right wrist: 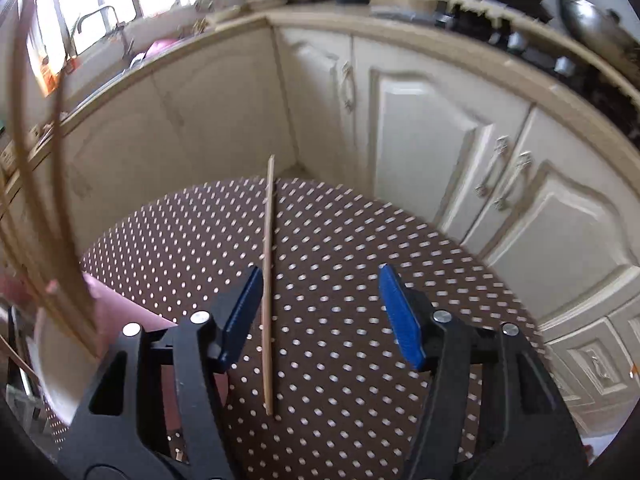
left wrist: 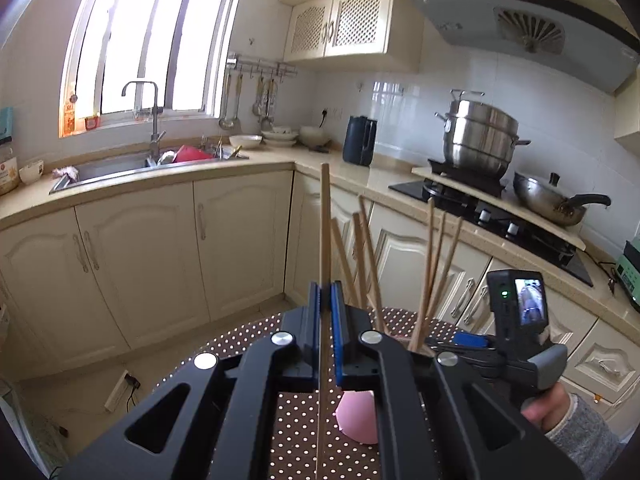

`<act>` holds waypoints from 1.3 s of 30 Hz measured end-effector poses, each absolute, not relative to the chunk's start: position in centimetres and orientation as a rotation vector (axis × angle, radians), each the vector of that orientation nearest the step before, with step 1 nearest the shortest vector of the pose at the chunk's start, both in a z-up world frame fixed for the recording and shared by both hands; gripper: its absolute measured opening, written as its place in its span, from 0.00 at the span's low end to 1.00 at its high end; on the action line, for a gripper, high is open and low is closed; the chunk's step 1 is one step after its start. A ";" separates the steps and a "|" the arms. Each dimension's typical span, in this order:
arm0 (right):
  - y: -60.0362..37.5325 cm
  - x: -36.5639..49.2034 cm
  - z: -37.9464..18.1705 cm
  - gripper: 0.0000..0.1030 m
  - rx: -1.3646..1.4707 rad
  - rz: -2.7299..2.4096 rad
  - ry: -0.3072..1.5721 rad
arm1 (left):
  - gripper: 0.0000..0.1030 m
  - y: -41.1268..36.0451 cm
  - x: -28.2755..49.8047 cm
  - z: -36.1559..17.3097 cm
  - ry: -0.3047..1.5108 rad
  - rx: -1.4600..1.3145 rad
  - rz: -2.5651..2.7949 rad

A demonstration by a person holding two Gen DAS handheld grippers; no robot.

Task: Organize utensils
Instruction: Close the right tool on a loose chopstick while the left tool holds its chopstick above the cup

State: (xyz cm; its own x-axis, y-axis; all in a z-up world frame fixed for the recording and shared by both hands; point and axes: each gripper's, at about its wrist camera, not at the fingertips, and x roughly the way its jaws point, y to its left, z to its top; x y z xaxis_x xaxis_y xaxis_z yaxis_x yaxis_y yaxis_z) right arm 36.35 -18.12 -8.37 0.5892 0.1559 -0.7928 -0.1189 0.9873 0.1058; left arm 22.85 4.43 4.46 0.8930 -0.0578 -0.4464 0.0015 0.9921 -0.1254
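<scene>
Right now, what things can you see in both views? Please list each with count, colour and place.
chopstick on table: one, light wood, lying on the dotted cloth between the right tool's fingers
held chopstick: one, wood, upright in the left tool
chopstick bundle: several, wood, standing in a holder that is mostly hidden
tablecloth: one, brown with white dots
steamer pot: one, steel, on the stove
wok: one, steel, beside the stove
kettle: one, dark, countertop
left tool: shut
right tool: open

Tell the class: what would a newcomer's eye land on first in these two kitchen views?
First, the left tongs clamped on one chopstick standing upright mid-frame, with a fan of chopsticks just to its right. Next, the lone chopstick lying on the polka-dot tablecloth between the open right tongs.
</scene>
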 end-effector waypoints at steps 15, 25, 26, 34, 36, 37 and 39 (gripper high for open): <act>-16.5 37.7 -11.2 0.00 -0.049 0.186 0.977 | 0.06 5.7 24.8 2.5 0.528 -0.146 -0.007; -16.9 37.5 -10.4 0.02 -0.018 0.222 0.955 | 0.06 5.4 23.6 3.3 0.494 -0.151 -0.016; -16.9 37.8 -10.6 0.02 -0.016 0.225 0.966 | 0.06 5.5 23.6 3.3 0.495 -0.154 -0.017; -17.0 38.0 -11.1 0.04 0.003 0.275 1.001 | 0.06 5.8 23.8 3.3 0.497 -0.160 -0.021; -17.2 37.6 -10.9 0.25 0.020 0.283 0.991 | 0.06 5.8 23.8 3.3 0.498 -0.162 -0.022; -17.2 37.4 -10.8 0.53 0.029 0.291 0.981 | 0.06 5.8 23.8 3.4 0.496 -0.164 -0.023; -17.5 36.9 -10.2 0.56 0.017 0.260 0.911 | 0.06 5.9 23.8 3.4 0.494 -0.166 -0.022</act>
State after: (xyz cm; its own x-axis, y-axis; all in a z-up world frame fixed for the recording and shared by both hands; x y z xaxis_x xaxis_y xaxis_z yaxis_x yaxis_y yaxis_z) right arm 36.92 -17.55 -10.16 0.5836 0.2303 -0.7787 -0.2155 0.9685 0.1248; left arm 23.78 5.94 3.36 0.8805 -0.0610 -0.4701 -0.0193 0.9862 -0.1642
